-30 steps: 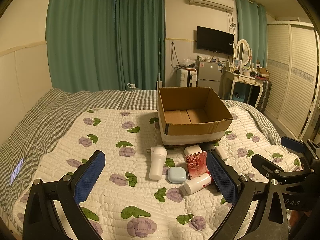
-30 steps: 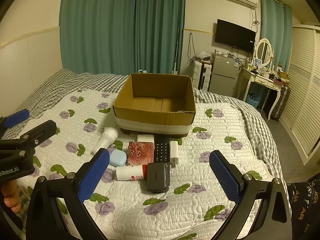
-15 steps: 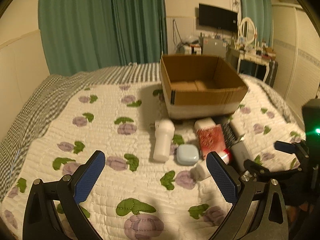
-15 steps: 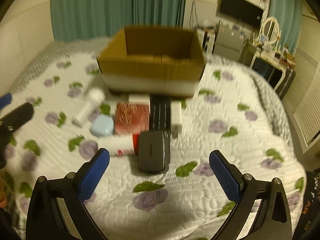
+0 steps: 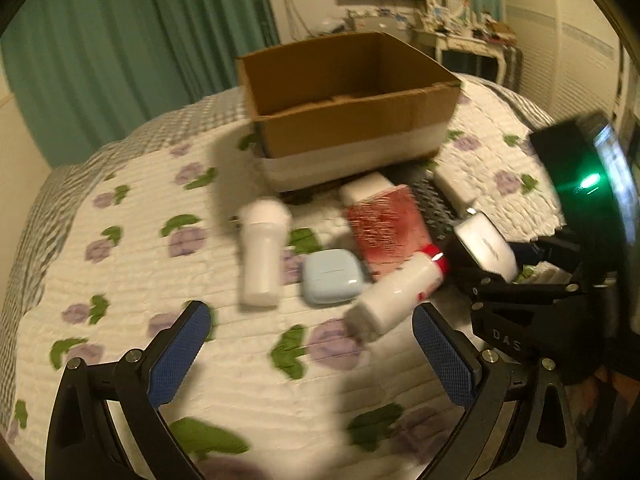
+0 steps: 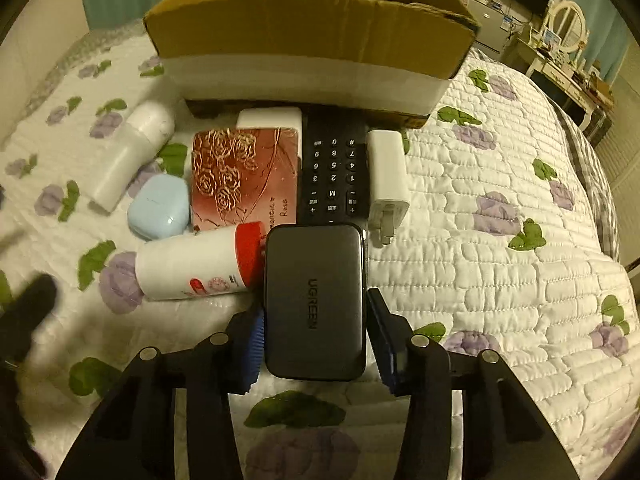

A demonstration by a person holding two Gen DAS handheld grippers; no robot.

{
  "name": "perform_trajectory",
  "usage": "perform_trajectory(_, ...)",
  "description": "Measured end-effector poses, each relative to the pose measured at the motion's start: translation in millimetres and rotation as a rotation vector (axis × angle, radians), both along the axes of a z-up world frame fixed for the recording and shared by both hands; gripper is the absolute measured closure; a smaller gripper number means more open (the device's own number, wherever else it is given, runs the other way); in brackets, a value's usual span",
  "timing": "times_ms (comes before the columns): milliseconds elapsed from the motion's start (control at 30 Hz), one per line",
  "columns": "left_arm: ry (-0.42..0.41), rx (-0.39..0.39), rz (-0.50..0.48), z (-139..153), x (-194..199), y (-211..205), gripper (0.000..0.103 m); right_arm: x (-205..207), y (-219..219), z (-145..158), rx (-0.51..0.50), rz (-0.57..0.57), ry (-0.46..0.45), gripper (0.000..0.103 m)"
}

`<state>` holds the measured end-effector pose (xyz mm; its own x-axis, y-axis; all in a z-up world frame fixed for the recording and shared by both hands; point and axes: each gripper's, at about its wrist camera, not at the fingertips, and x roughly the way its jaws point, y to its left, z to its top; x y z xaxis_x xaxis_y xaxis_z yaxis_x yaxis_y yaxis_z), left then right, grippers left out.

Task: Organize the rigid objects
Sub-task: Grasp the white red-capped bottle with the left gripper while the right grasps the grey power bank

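While left gripper (image 5: 308,356) gapes, right gripper (image 6: 315,336) clamps smooth rounded-rectangle charger (image 6: 315,304).

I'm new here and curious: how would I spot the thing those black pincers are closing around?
Find the cardboard box on the quilted bed; a cluster of small items lies before it. Nearest the right gripper lies a dark grey case, the only item lettered UGREEN.

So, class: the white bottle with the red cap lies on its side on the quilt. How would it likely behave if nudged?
The white bottle is round and lying flat, so it would probably roll. The dark UGREEN case against its cap may block that side. Its glossy surface looks slippery.
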<state>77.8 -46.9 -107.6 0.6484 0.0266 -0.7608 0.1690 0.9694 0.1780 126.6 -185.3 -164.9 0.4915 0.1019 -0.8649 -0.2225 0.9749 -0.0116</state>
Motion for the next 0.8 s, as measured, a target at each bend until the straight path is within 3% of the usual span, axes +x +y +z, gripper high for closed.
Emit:
perform_trajectory(133, 0.031, -0.041, -0.048, -6, 15, -15, 0.002, -5, -22, 15, 0.026, -0.060, -0.037, 0.061)
perform_trajectory(233, 0.042, -0.006, -0.091, -16, 25, -23, 0.002, -7, -44, 27, 0.080, -0.104, -0.057, 0.061)
perform_trajectory(333, 0.088, -0.031, -0.133, -26, 33, -27, 0.003, -5, -61, 37, 0.088, -0.149, -0.081, 0.061)
perform_trajectory(433, 0.116, 0.016, -0.190, -41, 37, -39, 0.004, 2, -72, 37, 0.146, -0.187, -0.066, 0.061)
perform_trajectory(500, 0.146, 0.033, -0.240, -50, 37, -47, 0.012, 2, -71, 32, 0.134, -0.195, -0.050, 0.061)
perform_trajectory(533, 0.161, 0.041, -0.261, -53, 36, -51, 0.038, 3, -70, 30, 0.133, -0.191, -0.043, 0.061)
perform_trajectory(567, 0.170, 0.071, -0.259, -57, 37, -54, 0.049, 4, -72, 28, 0.132, -0.188, -0.039, 0.061)
perform_trajectory(800, 0.234, 0.086, -0.295, -65, 61, -66, 0.048, 7, -71, 19, 0.107, -0.186, -0.025, 0.061)
